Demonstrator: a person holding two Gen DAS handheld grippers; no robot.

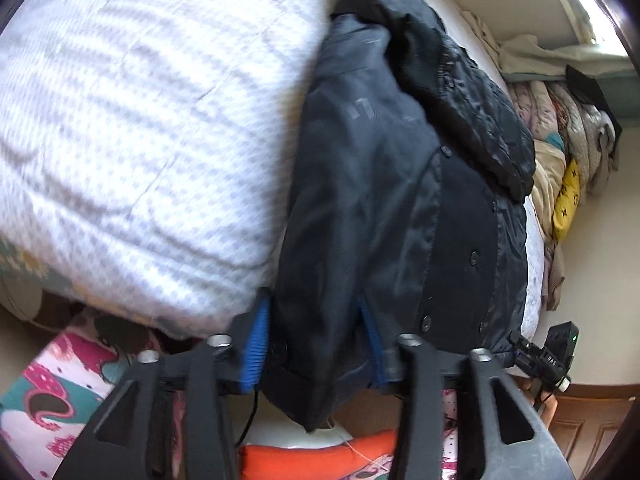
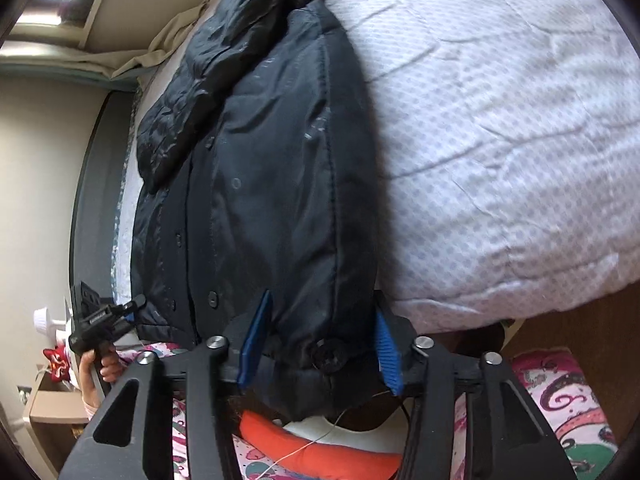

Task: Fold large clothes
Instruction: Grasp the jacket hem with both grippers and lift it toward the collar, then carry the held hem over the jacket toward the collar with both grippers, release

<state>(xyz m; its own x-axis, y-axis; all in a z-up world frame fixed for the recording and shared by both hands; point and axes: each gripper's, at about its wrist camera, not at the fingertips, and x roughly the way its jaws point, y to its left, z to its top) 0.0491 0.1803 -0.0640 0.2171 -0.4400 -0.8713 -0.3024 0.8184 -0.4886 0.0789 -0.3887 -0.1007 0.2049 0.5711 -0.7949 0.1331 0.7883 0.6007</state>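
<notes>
A black padded jacket lies lengthwise on a bed with a white dotted cover, its snap-button front facing up and a sleeve folded across the far half. Its near hem hangs over the bed's edge. My left gripper is open, its blue pads standing either side of the hem's left corner, with loose fabric between them. In the right wrist view the jacket fills the middle. My right gripper is open around the hem's right corner, and the cloth there sags free between the pads.
Stacked clothes and a yellow item sit beyond the bed at the right. Below the bed edge are an orange cushion and pink patterned fabric. A hand holds the other tool's handle. A cardboard box stands by the wall.
</notes>
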